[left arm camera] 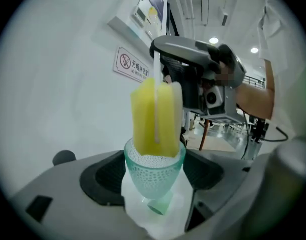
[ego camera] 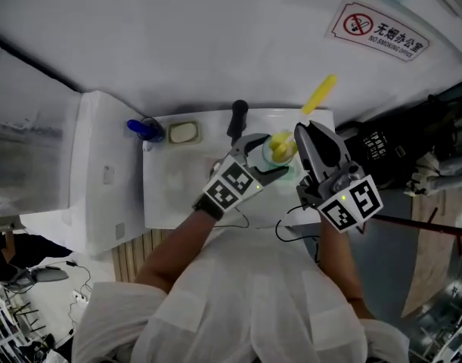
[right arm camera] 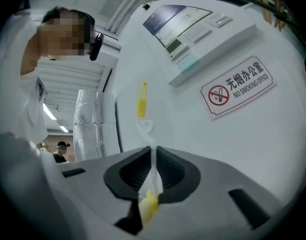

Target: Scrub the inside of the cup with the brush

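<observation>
In the head view the left gripper [ego camera: 270,159] and right gripper [ego camera: 305,133] meet over the table [ego camera: 170,195], with the brush [ego camera: 320,94] handle jutting past the right fingertips. In the left gripper view the cup [left arm camera: 154,176] is clamped between the jaws with the soft sponge [left arm camera: 155,116] entering its mouth; its dimpled bowl looks light, slick and brittle, so its sides want a gentle squeeze. In the right gripper view the jaws pinch the brush's thin clear stem, which looks bendy, so a hold nearer the sponge should flex less.
</observation>
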`<state>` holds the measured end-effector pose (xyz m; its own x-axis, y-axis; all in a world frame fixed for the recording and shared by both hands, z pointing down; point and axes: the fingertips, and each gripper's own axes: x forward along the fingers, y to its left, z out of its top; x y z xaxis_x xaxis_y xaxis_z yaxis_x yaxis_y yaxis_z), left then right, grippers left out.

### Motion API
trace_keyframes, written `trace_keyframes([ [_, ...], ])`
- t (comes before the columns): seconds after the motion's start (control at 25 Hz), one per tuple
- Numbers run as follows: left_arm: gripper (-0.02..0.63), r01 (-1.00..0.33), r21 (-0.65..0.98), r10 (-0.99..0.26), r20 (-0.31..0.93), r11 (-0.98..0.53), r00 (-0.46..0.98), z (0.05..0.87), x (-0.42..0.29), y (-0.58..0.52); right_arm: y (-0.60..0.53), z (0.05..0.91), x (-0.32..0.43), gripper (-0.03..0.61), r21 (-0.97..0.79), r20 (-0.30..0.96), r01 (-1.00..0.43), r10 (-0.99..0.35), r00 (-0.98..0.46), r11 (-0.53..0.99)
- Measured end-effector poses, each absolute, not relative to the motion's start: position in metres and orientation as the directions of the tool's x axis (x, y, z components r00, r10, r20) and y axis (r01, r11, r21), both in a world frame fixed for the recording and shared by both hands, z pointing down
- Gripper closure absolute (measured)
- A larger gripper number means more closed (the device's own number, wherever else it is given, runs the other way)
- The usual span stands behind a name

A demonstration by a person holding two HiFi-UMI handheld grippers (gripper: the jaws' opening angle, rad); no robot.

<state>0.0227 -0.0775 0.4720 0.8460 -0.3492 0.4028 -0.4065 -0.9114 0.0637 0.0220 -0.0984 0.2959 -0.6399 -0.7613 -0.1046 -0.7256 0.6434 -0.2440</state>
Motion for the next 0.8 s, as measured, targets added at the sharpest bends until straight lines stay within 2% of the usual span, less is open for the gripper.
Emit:
trace_keyframes([
  [0.32,0.265,-0.437,0.067,-0.385,0.369,-0.897,0.846,0.42,0.011,-0.08,-0.081,0.276,0.009,0.544,-0.186,-0.143,-0.727,-0.75,-0.646,0.661],
  [0.52,0.265,-0.431,0.064,-0.392,0.312,-0.9,0.865,0.387,0.009,-0.084,-0.08,0.285,0.004,0.543,-0.144,-0.098,-0.749,-0.762,-0.64,0.647],
  [0.8,0.265,-0.387,-0.066,-0.384,0.36,-0.92,0.85,0.381,0.013,-0.071,-0.079,0.277,0.003,0.544,-0.139,-0.091,-0.779,-0.792,-0.604,0.611],
])
